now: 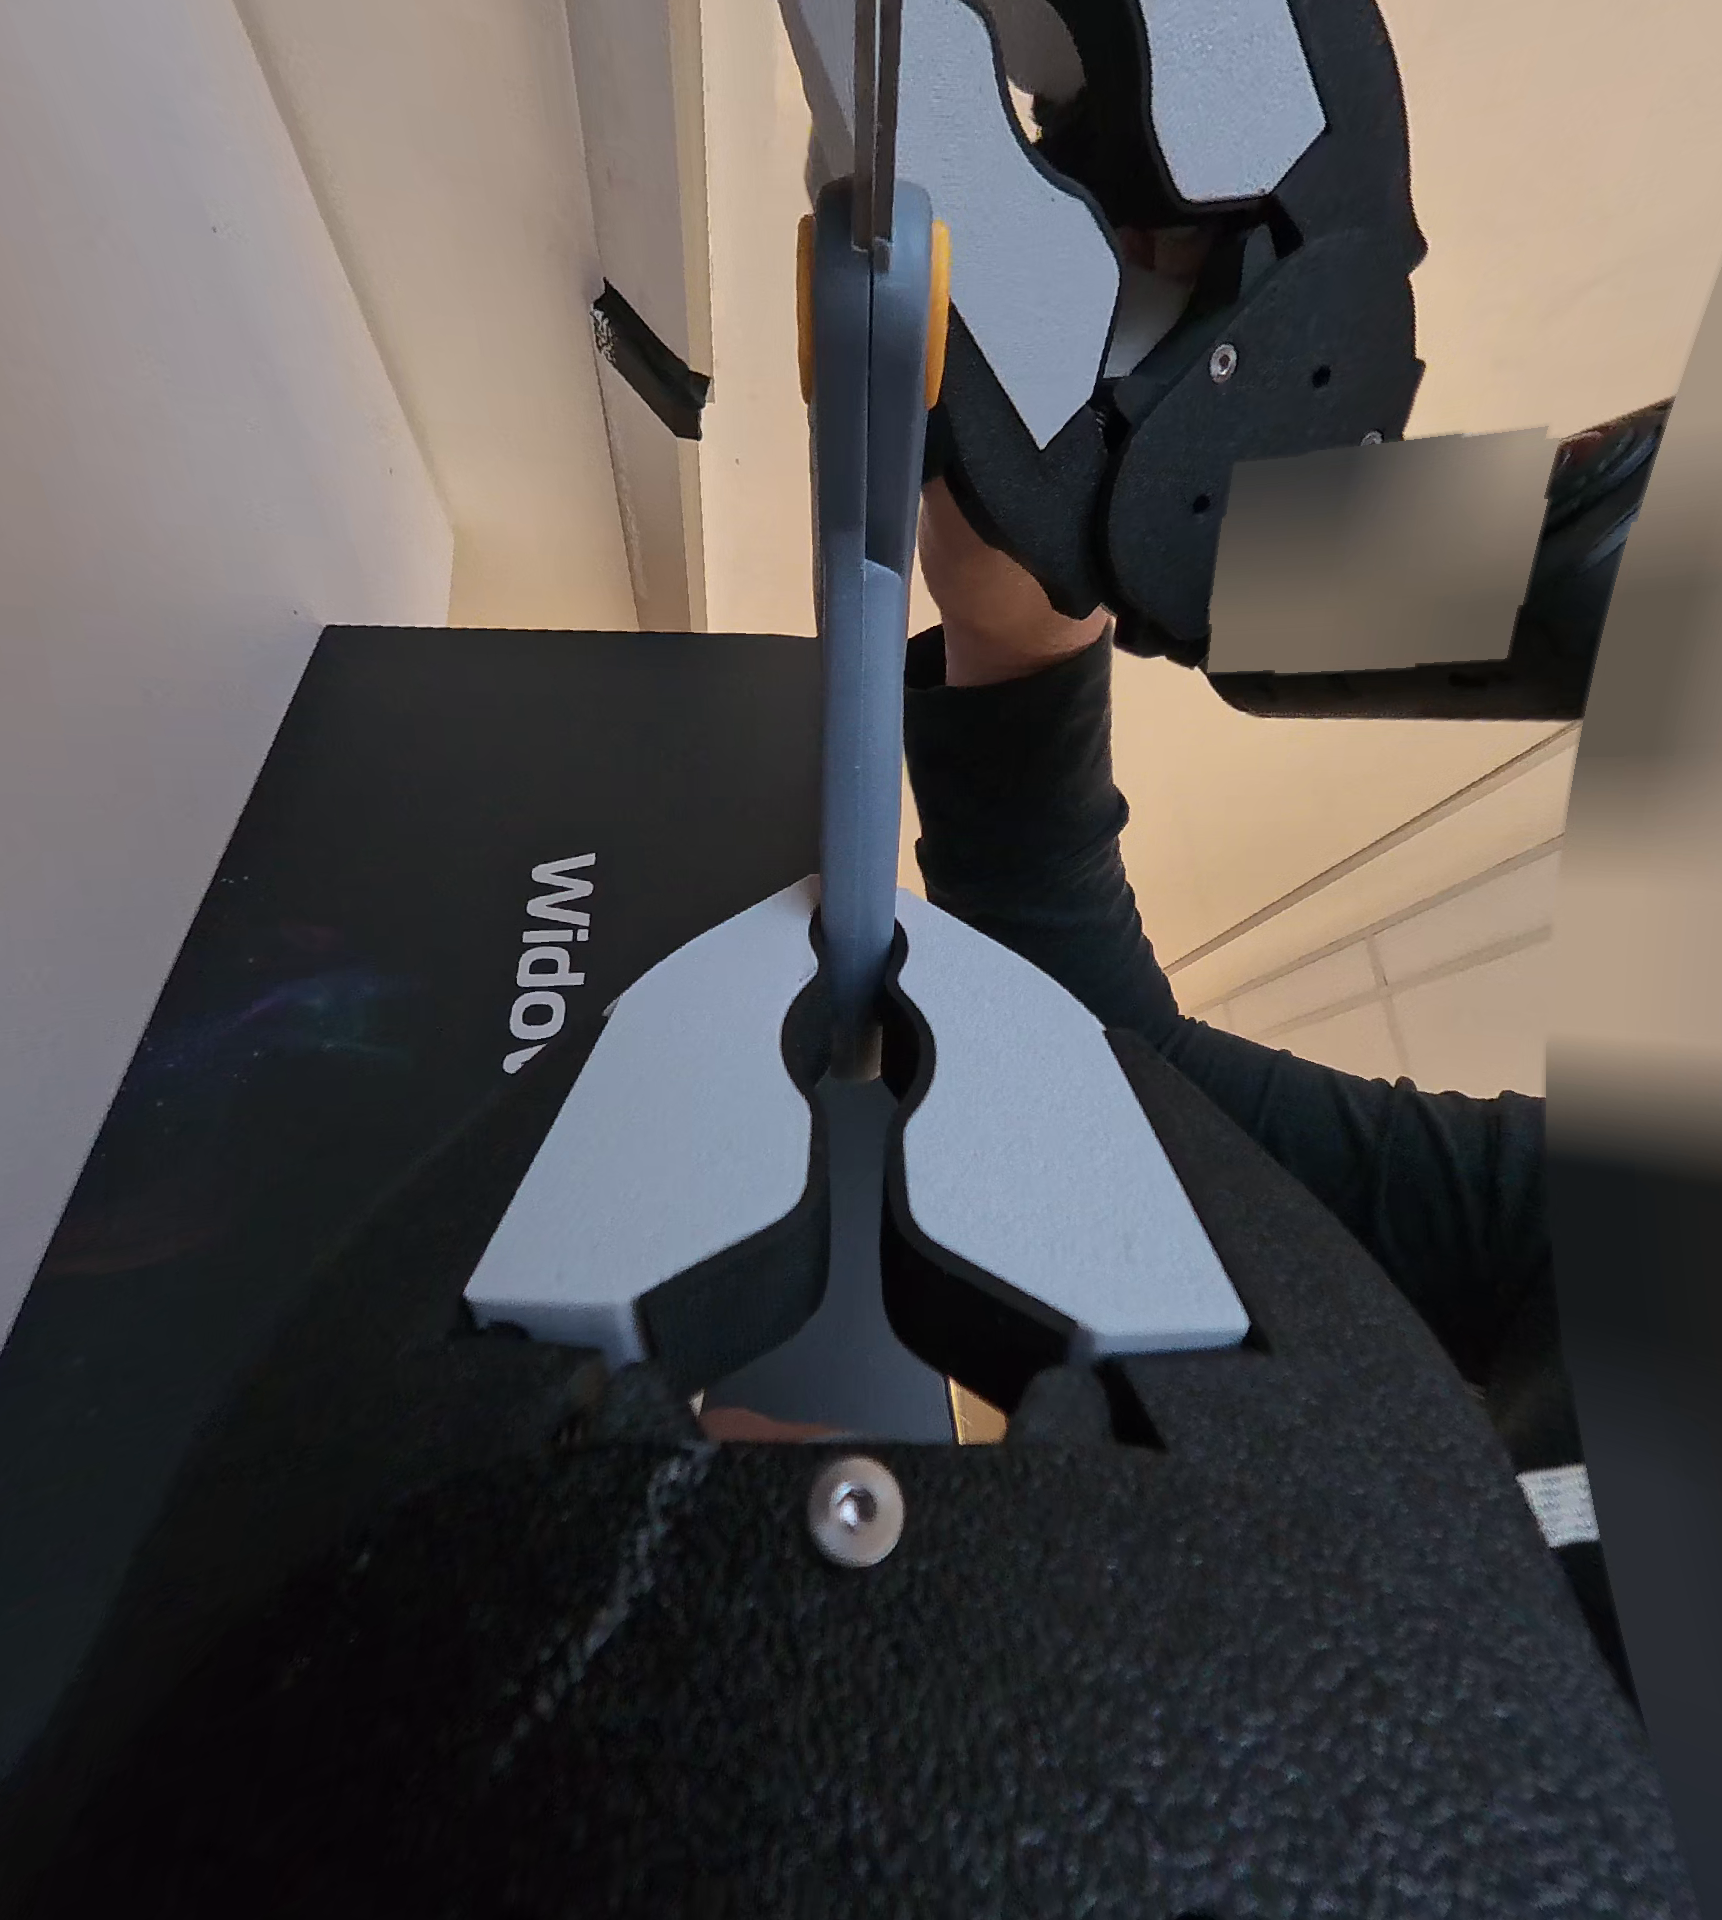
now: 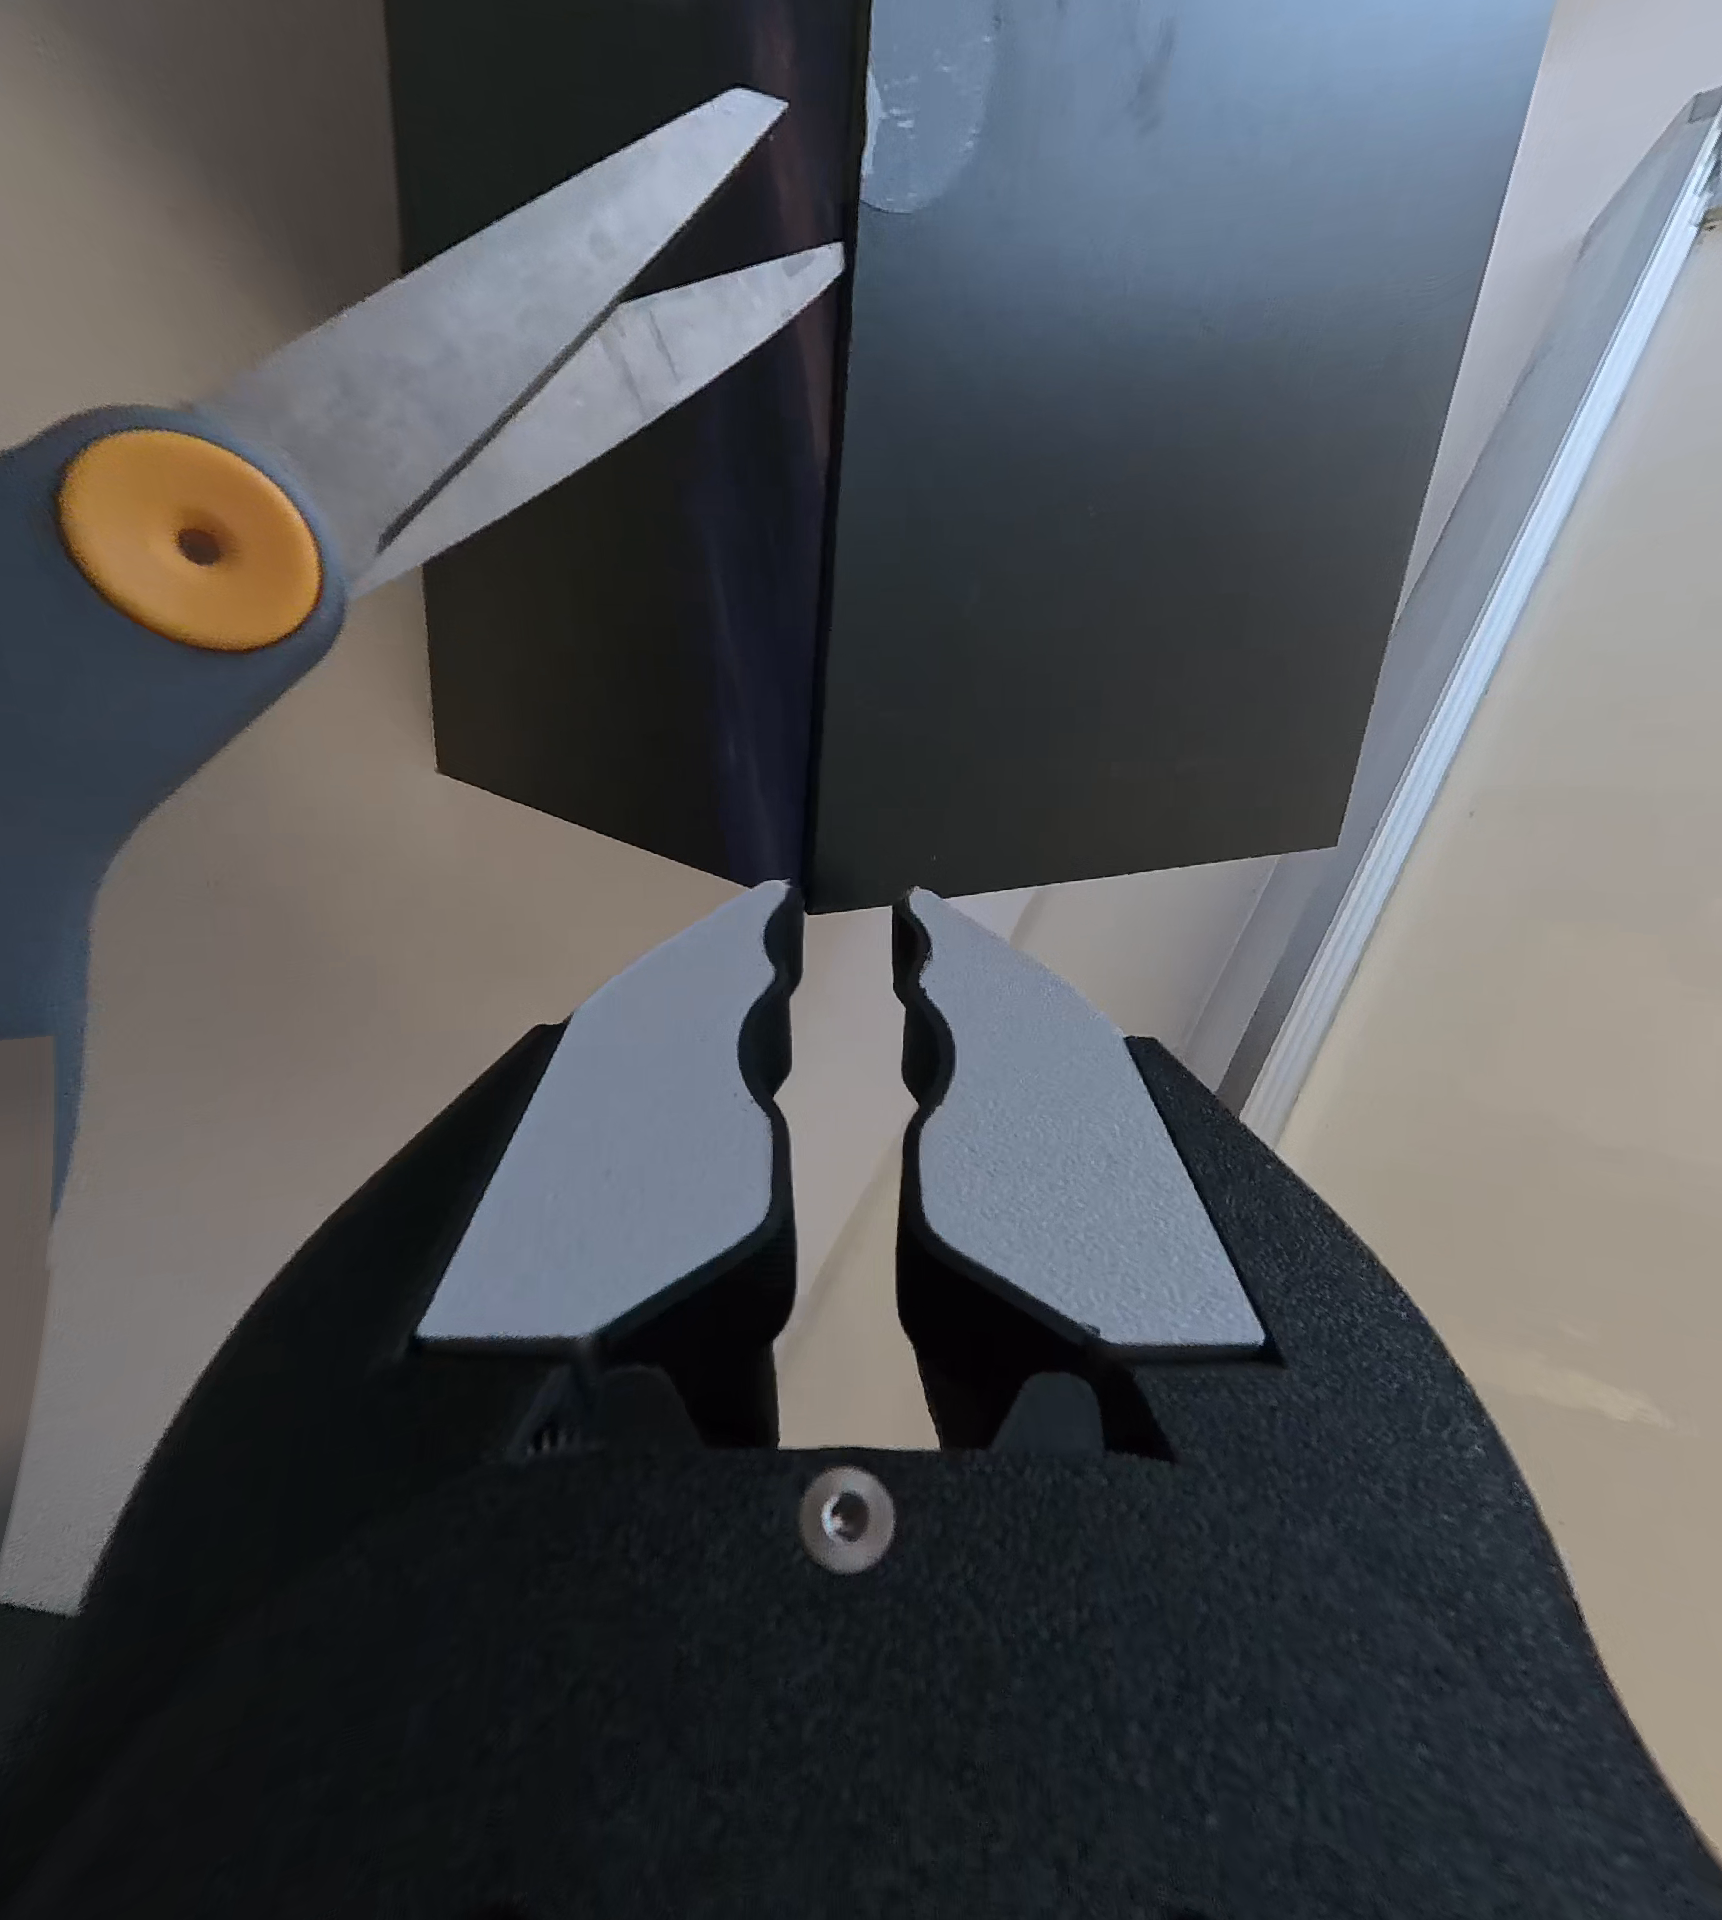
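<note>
My left gripper is shut on the blue-grey handle of a pair of scissors with an orange pivot, which stands straight out ahead of the fingers. In the right wrist view the scissors come in from the left, blades slightly apart, tips at the vertical edge of a black box. My right gripper is open and empty, its fingertips just below the box's near corner. The box, with white lettering, also shows in the left wrist view, left of the gripper. The right gripper's grey pads show beyond the scissors.
A hand and forearm in a black sleeve hold the right gripper. A cream wall with a black bracket stands behind the box. A metal-edged panel leans to the right of the box. The surface is beige.
</note>
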{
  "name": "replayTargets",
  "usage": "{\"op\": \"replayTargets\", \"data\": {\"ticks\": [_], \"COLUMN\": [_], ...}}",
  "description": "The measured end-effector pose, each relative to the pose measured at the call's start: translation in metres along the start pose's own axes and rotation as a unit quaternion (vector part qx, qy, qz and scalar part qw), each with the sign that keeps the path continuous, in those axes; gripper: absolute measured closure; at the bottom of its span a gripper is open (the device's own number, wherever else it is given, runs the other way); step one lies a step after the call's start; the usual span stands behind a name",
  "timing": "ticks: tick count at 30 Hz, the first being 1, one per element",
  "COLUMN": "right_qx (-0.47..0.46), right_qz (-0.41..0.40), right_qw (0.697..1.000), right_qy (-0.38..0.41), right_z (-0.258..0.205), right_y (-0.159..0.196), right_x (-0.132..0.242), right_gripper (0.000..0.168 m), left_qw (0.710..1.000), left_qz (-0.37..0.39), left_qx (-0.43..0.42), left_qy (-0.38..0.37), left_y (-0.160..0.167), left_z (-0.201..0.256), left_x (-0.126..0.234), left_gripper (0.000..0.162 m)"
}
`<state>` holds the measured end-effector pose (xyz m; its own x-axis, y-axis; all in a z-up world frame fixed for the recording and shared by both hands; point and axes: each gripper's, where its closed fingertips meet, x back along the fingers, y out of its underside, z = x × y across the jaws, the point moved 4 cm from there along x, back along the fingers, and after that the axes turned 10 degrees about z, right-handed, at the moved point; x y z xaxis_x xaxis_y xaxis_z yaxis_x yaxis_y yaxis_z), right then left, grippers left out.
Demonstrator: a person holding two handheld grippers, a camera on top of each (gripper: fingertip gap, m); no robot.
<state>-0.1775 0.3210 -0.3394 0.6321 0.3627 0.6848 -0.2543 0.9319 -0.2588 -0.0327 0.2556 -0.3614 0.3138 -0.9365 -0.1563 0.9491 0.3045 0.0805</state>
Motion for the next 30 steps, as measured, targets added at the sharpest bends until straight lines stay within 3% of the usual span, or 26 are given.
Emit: {"op": "replayTargets", "data": {"ticks": [10,19,30], "right_qx": [0.002,0.003,0.003], "right_qz": [-0.006,0.001,0.008], "right_qw": [1.0,0.999,0.998], "right_qy": [0.001,0.054,0.066], "right_z": [0.001,0.001,-0.004], "right_y": [-0.001,-0.001,-0.001], "right_x": [0.001,0.004,0.005], "right_gripper": [0.151,0.147,0.155], "left_qw": [1.0,1.0,1.0], "left_qz": [0.0,-0.002,0.008], "left_qx": [0.001,0.004,0.012], "left_qy": [-0.001,0.006,0.014], "left_y": [0.0,0.001,-0.001], "left_z": [0.0,0.003,0.008], "left_x": [0.001,0.0,0.002], "left_gripper": [0.159,0.159,0.159]}}
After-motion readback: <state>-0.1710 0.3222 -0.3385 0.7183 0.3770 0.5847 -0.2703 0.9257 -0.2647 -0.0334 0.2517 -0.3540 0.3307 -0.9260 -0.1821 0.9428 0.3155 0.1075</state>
